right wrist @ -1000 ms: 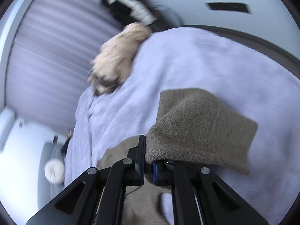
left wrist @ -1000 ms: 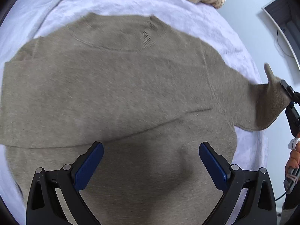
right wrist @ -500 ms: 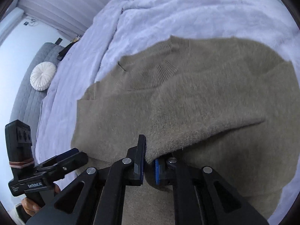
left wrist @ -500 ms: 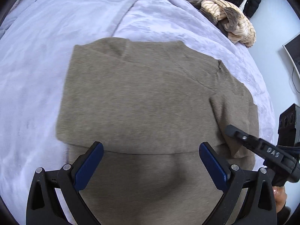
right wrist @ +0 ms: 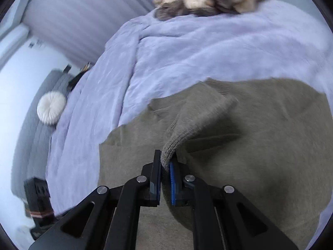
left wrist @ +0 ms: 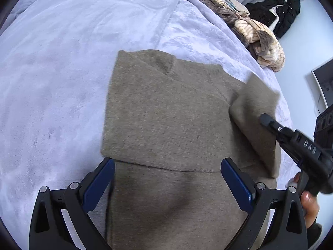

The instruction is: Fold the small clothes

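Observation:
A taupe knit sweater (left wrist: pixel 166 114) lies flat on the lilac blanket (left wrist: pixel 62 62), its left side folded in over the body. My left gripper (left wrist: pixel 167 162) hangs open above the sweater's lower half, nothing between its blue pads. My right gripper (left wrist: pixel 264 119) comes in from the right with the sweater's right sleeve (left wrist: pixel 256 108) lifted over the body. In the right wrist view the right gripper (right wrist: pixel 165 162) has its jaws closing, and the ribbed cuff of the sleeve (right wrist: pixel 199 116) is pinched between the pads above the sweater (right wrist: pixel 260 145).
A pile of beige and brown clothes (left wrist: pixel 260 39) sits at the blanket's far edge, a black jacket (left wrist: pixel 281 10) behind it. A white-framed screen (left wrist: pixel 324 79) stands at the right. A round white cushion (right wrist: pixel 51 108) rests on a grey sofa beyond the bed.
The right gripper has carried the sleeve from out at the right side in over the sweater's body. The left gripper has shifted across the sweater and stayed open.

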